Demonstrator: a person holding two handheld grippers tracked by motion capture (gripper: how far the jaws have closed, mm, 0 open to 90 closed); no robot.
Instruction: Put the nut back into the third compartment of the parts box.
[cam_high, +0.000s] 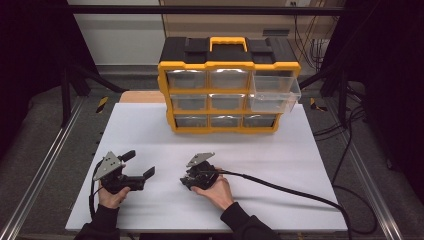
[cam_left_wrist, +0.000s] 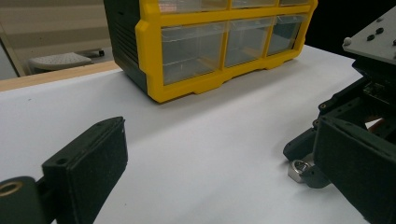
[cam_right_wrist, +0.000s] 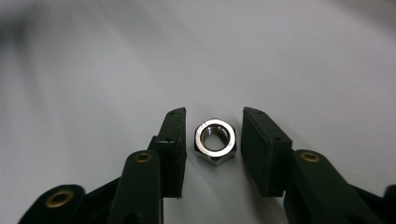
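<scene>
A shiny steel hex nut (cam_right_wrist: 204, 150) lies flat on the white table (cam_high: 280, 160). My right gripper (cam_right_wrist: 214, 140) points down over it, one black pad on each side of the nut. A thin gap shows at both pads, so the gripper stands open around the nut. In the high view the right gripper (cam_high: 187, 182) is at the front middle of the table. My left gripper (cam_high: 139, 164) rests to its left, open wide with nothing between its fingers. In the left gripper view the nut (cam_left_wrist: 299, 169) lies by the right gripper's fingertips.
A yellow and black drawer cabinet (cam_high: 227, 90) with clear drawers stands at the back of the table. Its top right drawer (cam_high: 274, 92) is pulled out. A black cable (cam_high: 280, 187) trails right from the right gripper. Metal rails run along both sides of the table.
</scene>
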